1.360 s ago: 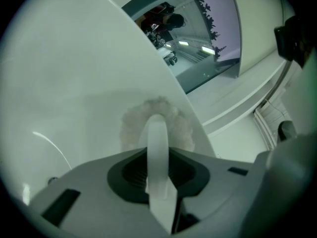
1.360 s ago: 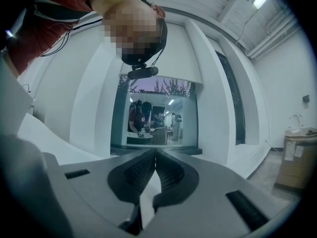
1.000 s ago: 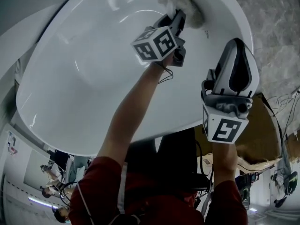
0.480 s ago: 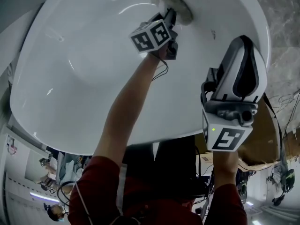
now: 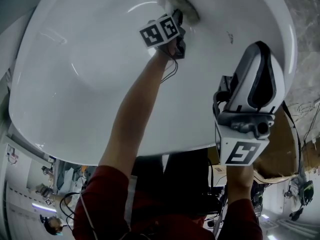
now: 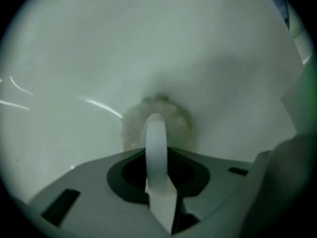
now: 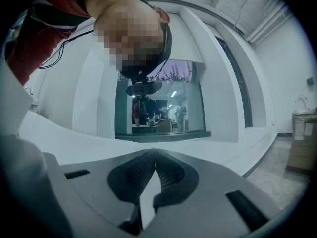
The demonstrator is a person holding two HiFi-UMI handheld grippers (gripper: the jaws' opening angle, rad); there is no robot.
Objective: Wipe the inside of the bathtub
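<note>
The white bathtub [image 5: 75,84] fills the head view, its smooth inner wall [image 6: 99,58] close in front of the left gripper view. My left gripper [image 5: 179,15] reaches deep into the tub at the top of the head view. It is shut on a fluffy beige cloth [image 5: 181,5], which is pressed flat against the wall. In the left gripper view the cloth [image 6: 176,125] bulges out around the closed left gripper [image 6: 156,125]. My right gripper [image 5: 257,51] hovers above the tub's near right rim, apart from it. The right gripper [image 7: 155,155] is shut with nothing in it.
Grey marbled floor [image 5: 305,14] lies to the right of the tub. A brown board [image 5: 280,154] and loose cables [image 5: 300,114] sit beside the near rim. The right gripper view looks back at the person and a window [image 7: 158,108], with a carton [image 7: 302,138] at far right.
My left gripper has slid the cloth farther along the tub wall, away from me. The right gripper has barely moved.
</note>
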